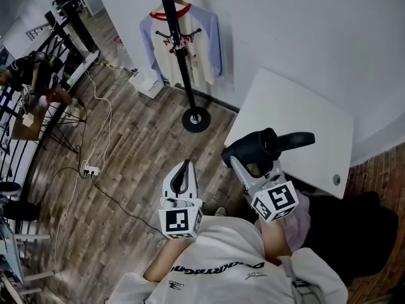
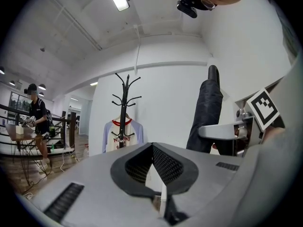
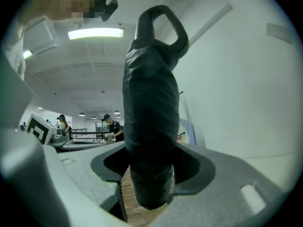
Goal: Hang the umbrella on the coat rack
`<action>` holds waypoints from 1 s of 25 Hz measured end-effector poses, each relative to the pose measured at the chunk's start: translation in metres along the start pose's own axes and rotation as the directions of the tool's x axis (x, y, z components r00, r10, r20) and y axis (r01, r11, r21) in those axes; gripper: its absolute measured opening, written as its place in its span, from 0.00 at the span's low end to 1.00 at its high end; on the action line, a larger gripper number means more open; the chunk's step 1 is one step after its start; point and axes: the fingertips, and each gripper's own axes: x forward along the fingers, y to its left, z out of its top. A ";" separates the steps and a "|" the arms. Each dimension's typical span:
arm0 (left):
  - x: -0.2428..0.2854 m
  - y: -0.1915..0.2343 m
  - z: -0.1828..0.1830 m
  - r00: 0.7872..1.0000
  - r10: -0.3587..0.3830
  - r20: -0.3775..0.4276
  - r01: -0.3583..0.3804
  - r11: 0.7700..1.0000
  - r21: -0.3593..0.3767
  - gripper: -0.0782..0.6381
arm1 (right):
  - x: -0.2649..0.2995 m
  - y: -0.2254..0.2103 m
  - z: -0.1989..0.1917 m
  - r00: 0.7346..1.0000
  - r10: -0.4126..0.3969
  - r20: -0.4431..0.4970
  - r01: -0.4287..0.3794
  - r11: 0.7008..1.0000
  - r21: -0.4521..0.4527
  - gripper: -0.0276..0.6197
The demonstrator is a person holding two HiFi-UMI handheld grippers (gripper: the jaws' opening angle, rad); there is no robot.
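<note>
Black umbrella (image 1: 269,145), black coat rack (image 1: 179,43)

Head view steeply down, gripper views angled upward, head and left share coat rack (image 1: 181,56)

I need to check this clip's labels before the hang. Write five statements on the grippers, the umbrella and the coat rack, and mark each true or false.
1. The right gripper is clamped on a folded black umbrella. True.
2. The left gripper grips the umbrella too. False: its jaws are together with nothing between them.
3. The coat rack is bare. False: a raglan shirt with a red collar hangs on it.
4. A white table stands by the wall, right of the coat rack in the head view. True.
5. The umbrella hangs on the coat rack. False: it is in the right gripper, apart from the rack.
</note>
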 end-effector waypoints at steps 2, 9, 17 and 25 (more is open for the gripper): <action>0.004 0.003 -0.006 1.000 0.006 -0.009 -0.006 1.000 -0.005 0.10 | 0.006 -0.004 -0.005 1.000 0.006 0.001 -0.006 1.000 0.014 0.45; 0.024 0.018 -0.024 0.999 0.022 -0.033 -0.023 1.000 -0.017 0.10 | 0.032 -0.014 -0.026 0.999 0.020 -0.035 -0.020 1.000 0.000 0.45; 0.079 0.057 -0.036 1.000 -0.003 -0.028 0.003 1.000 -0.015 0.10 | 0.093 -0.030 -0.039 0.998 0.019 -0.055 -0.020 1.000 -0.005 0.45; 0.178 0.119 -0.040 0.999 -0.039 -0.030 0.039 0.999 -0.021 0.10 | 0.201 -0.066 -0.033 0.998 -0.003 -0.061 0.002 1.000 -0.018 0.45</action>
